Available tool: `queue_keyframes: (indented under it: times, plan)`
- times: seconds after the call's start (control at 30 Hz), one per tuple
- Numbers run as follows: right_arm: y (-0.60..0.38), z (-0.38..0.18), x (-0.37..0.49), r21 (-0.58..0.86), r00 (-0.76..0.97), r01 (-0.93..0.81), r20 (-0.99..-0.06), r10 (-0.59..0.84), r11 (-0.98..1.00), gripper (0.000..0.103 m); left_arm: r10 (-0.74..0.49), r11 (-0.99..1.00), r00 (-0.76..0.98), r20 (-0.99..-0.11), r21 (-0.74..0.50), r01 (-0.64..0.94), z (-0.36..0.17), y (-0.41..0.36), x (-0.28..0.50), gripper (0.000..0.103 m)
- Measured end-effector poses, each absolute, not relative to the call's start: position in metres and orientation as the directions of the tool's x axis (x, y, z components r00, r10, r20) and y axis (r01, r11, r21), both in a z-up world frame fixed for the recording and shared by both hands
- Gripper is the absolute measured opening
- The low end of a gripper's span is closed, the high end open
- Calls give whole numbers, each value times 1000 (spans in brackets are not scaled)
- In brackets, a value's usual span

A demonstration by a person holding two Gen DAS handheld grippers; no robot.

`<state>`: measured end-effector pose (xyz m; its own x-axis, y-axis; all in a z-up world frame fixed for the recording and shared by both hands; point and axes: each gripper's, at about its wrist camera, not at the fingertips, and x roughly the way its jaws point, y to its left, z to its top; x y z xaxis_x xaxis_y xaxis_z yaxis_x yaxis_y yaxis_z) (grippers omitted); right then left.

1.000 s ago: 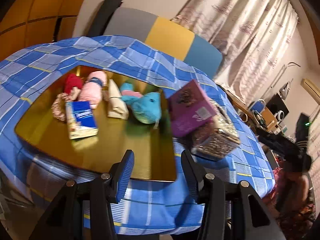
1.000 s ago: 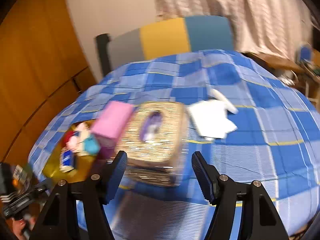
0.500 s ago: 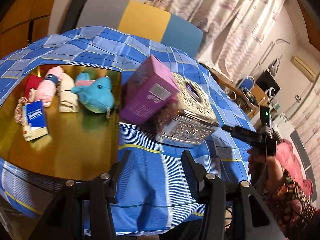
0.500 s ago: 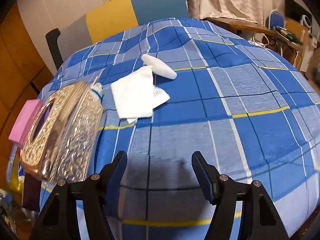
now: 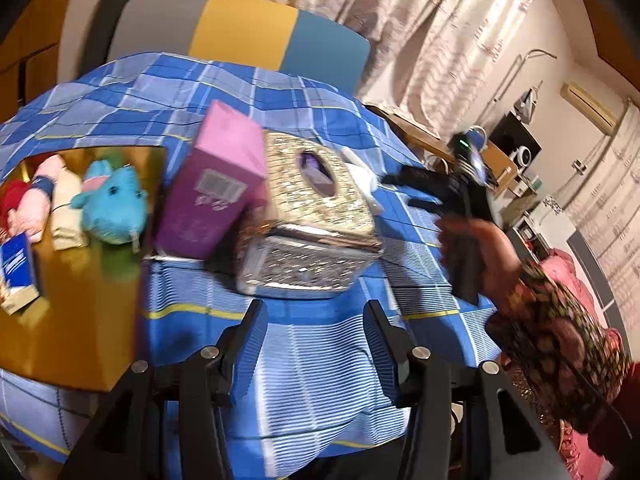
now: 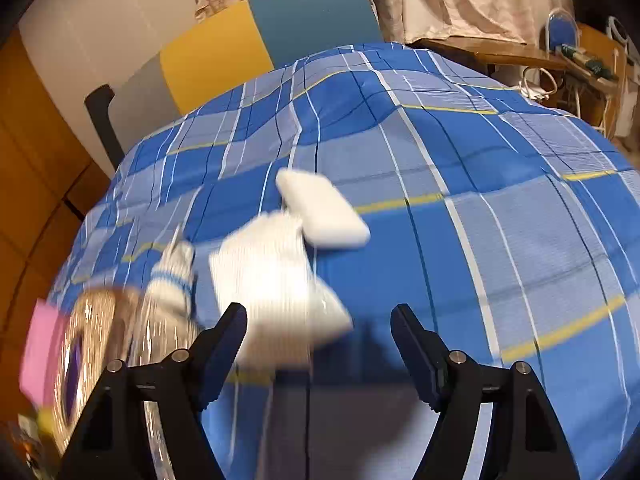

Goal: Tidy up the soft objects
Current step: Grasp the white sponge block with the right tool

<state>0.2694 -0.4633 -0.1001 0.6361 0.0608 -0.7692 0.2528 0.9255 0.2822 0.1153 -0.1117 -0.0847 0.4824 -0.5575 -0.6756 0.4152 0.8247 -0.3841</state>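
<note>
My left gripper (image 5: pixel 316 320) is open and empty above the near edge of the blue checked tablecloth. On the gold tray (image 5: pixel 80 304) at left lie a turquoise plush (image 5: pixel 116 204), a pink plush (image 5: pixel 38 196), a cream pouch (image 5: pixel 66 212) and a blue packet (image 5: pixel 18 272). My right gripper (image 6: pixel 320 328) is open and empty, just short of a white folded cloth (image 6: pixel 272 276). A white sponge-like block (image 6: pixel 324 210) lies beyond the cloth, and a white sock with blue stripes (image 6: pixel 174 270) lies to its left.
A purple box (image 5: pixel 216 188) leans against a glittery silver tissue box (image 5: pixel 312 220) in the middle of the table; both show at the left edge of the right wrist view (image 6: pixel 92 352). A chair (image 5: pixel 240 32) stands behind the table. My right hand and its gripper (image 5: pixel 464 204) show at right.
Both grippers moved forward. The left view swung right, off the tray toward the tissue box. The right gripper closed in on the white cloth, which now lies just before its fingers.
</note>
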Motion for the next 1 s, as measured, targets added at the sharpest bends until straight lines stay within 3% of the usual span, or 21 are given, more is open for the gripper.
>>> queue_keyframes:
  times: [0.47,1.0]
  plan:
    - [-493,-139,385,255,512,258,-854,92,932,75,-576,809,496,-650,-368,458,-51,-157,155,50]
    - [-511,-137,346,253,551,284,-833,58,925,63,-612,768,446,-653,-357,531,-27,-213,180,50]
